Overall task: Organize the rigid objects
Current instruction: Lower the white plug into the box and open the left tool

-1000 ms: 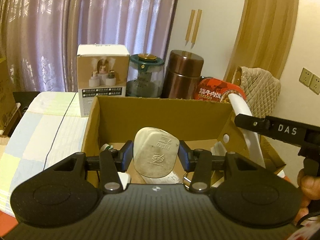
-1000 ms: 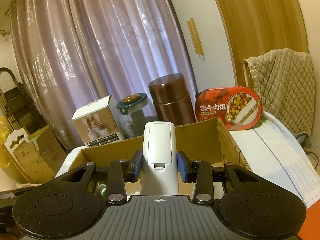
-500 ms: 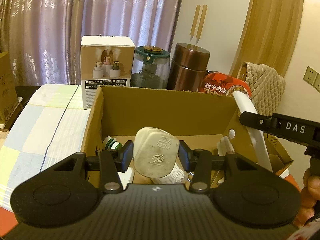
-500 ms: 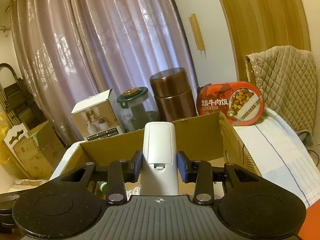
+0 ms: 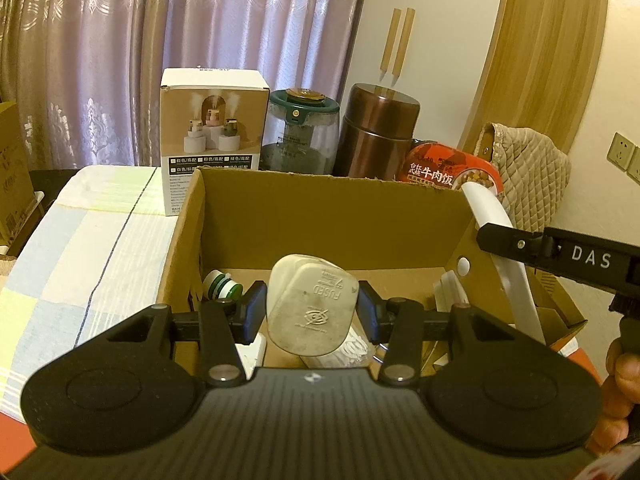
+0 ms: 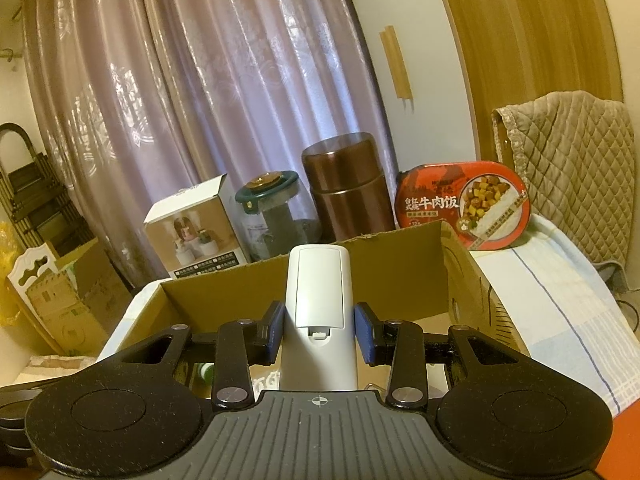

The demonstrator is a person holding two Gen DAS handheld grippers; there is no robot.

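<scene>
My left gripper is shut on a white fused plug, held over the open cardboard box. In the box lie a small green-and-white bottle and some white pieces, partly hidden by the plug. My right gripper is shut on a white remote control, battery cover facing me, above the near edge of the same cardboard box. The left wrist view shows that remote at the box's right wall, gripped by a black finger.
Behind the box stand a white product carton, a green-lidded glass jar, a brown metal canister and a red meal tray. A checked cloth covers the table. A quilted cover hangs at the right. A hand shows at the lower right.
The left wrist view has shifted a little, and more of the box's inside shows. Both grips are unchanged and the right gripper has barely moved.
</scene>
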